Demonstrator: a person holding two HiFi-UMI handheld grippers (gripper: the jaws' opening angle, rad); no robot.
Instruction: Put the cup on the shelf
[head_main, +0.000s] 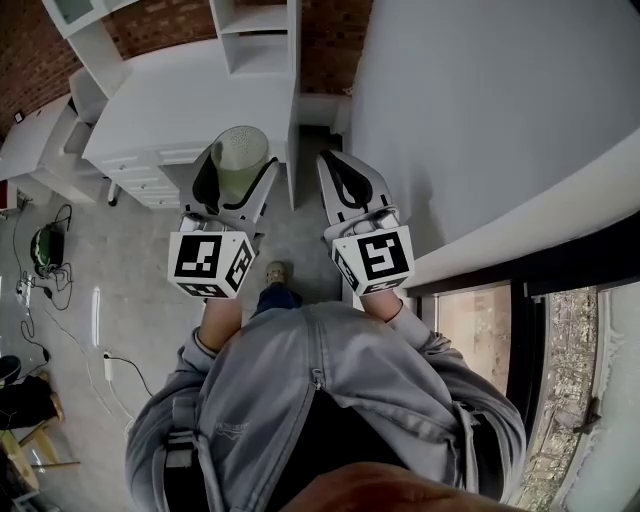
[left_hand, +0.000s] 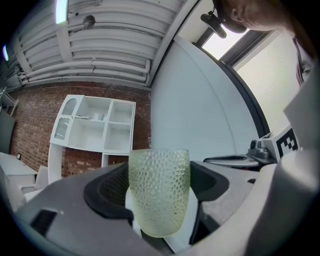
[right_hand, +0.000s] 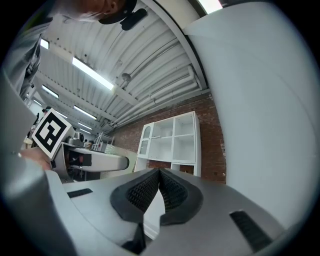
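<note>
Between the jaws of the left gripper (head_main: 241, 172): one pale green, dimpled, translucent cup (left_hand: 159, 195), upright, pinched by its side walls. The jaws stand wide because the cup is wide. The upright hold is probably so it can go down base-first. Right gripper (right_hand: 160, 186): jaws pressed together, nothing between them; judged idle, since one cup needs one gripper. Beyond them, one white cabinet with drawers (head_main: 180, 115). Farthest, against the red brick wall (left_hand: 30, 120), one white shelf unit with open compartments (left_hand: 95, 125), well apart from the cup, so placing is not yet done. Count: cup 1, grippers 2, shelf unit 1.
</note>
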